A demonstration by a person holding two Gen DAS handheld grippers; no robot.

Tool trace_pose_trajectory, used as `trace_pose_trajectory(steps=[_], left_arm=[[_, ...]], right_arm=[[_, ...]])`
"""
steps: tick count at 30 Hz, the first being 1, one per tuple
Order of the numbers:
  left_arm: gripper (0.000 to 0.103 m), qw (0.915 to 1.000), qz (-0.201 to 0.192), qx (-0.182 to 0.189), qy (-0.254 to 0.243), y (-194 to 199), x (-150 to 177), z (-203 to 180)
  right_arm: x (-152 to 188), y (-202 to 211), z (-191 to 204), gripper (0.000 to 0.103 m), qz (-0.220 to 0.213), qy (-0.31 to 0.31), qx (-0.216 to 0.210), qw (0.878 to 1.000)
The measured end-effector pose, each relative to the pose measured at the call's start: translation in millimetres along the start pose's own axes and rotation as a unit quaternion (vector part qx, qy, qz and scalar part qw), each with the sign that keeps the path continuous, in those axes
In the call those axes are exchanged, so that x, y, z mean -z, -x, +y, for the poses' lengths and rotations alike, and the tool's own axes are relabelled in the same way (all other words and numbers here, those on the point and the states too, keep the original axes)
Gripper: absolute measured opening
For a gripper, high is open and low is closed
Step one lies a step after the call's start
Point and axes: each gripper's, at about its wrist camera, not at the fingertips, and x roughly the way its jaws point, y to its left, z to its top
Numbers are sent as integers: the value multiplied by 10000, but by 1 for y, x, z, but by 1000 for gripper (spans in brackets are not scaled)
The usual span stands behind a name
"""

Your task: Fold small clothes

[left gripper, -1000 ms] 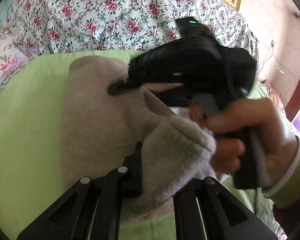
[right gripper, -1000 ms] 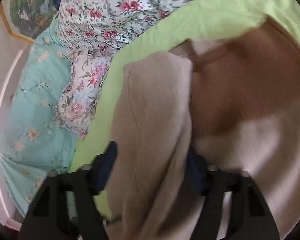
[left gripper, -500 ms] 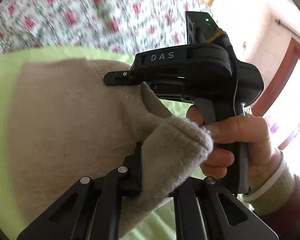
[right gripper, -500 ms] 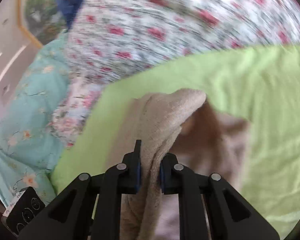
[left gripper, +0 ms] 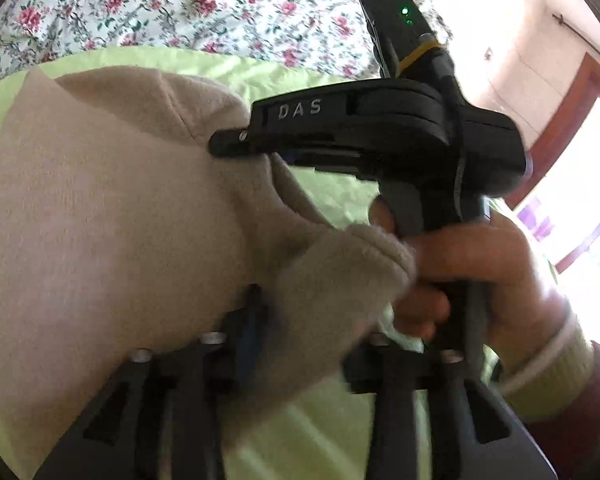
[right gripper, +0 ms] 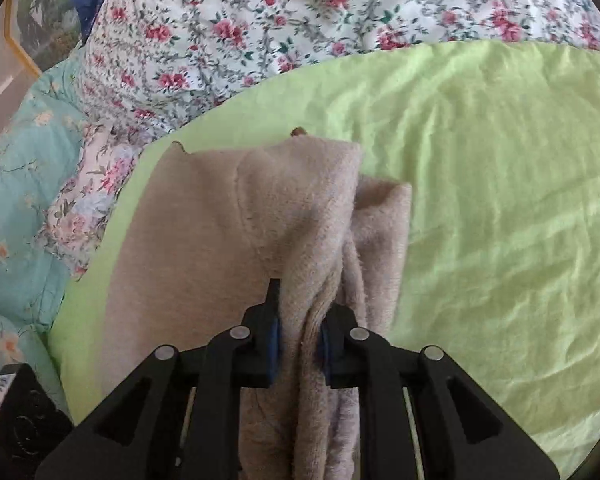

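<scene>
Right wrist: one beige garment [right gripper: 236,216], two fingers [right gripper: 272,320]

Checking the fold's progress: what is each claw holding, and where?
Right claw pinches the beige garment's bunched folded edge. Left claw is opening, cloth between its fingers.

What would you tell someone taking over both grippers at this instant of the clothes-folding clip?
Left gripper: jaws opening, a fold of the beige garment between them, grip letting go.
Right gripper: jaws opening slightly, pads on a bunched edge of the garment.
Garment: on the green sheet, one side laid over the rest.
Done: a first fold.
Left: let go with both, flatten, likely fold again.
</scene>
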Motion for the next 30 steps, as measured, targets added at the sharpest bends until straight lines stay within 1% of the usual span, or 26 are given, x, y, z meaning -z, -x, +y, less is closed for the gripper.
trace_pose_trajectory(steps=[2, 3, 4, 5, 6, 7, 8, 9, 10, 12, 14, 16, 18, 20, 22, 24, 25, 26, 27, 28, 30], left_arm=[[55, 10000, 43, 53, -14, 16, 7, 0], [59, 10000, 51, 24, -24, 25, 12, 0], [64, 10000, 20, 5, -23, 37, 16, 2], [67, 10000, -29, -4, -19, 47, 20, 4], [69, 9999, -108, -15, 1, 62, 25, 9], [74, 9999, -163, -37, 40, 70, 26, 14], [80, 9997, -228, -76, 107, 79, 28, 20], [81, 9992, -317, -126, 196, 88, 28, 27], [83, 9985, -413, -210, 307, 98, 28, 38], [85, 9966, -531, -323, 534, 110, 23, 56], [86, 9948, -544, -313, 807, 108, 9, 80], [86, 9930, -429, -284, 1063, 97, -3, 104], [86, 9909, -264, -224, 1303, 84, -10, 123], [87, 9863, -156, -199, 1632, 64, -22, 147], [88, 9828, -46, -53, 1848, 47, -29, 164], [90, 9788, 39, 294, 2027, 29, -34, 177], [89, 9779, 50, 371, 2058, 25, -33, 180], [85, 9782, 1, 419, 2033, 21, -36, 182], [79, 9789, -62, 446, 1993, 23, -34, 181], [64, 9791, -89, 564, 1954, 21, -36, 181], [53, 9786, -157, 612, 1959, 25, -36, 180]], right_arm=[[2, 9, -1, 24, -79, -107, 214, 9997], [5, 16, -3, 28, -113, -192, 387, 9990], [7, 21, -3, 35, -131, -264, 456, 9985], [11, 30, -5, 39, -164, -384, 472, 9980], [15, 37, -6, 49, -191, -456, 431, 9978], [18, 41, -6, 59, -215, -492, 380, 9978], [22, 46, -5, 63, -246, -532, 294, 9978], [27, 52, -6, 69, -261, -569, 191, 9979], [29, 53, -6, 70, -252, -594, 152, 9978], [35, 52, -9, 71, -151, -705, 17, 9974], [35, 45, -12, 71, -59, -809, -116, 9966], [34, 37, -16, 71, 11, -946, -199, 9953], [31, 22, -22, 71, 177, -1160, -412, 9922], [29, 11, -28, 71, 301, -1304, -540, 9895], [27, 2, -30, 71, 360, -1334, -593, 9886], [25, -2, -28, 71, 374, -1286, -617, 9891], [25, -4, -28, 69, 404, -1262, -628, 9892], [24, -7, -26, 66, 449, -1219, -620, 9896], [25, -14, -22, 55, 551, -1179, -633, 9895], [26, -17, -22, 44, 612, -1170, -681, 9889], [28, -19, -15, 37, 572, -1081, -594, 9907]])
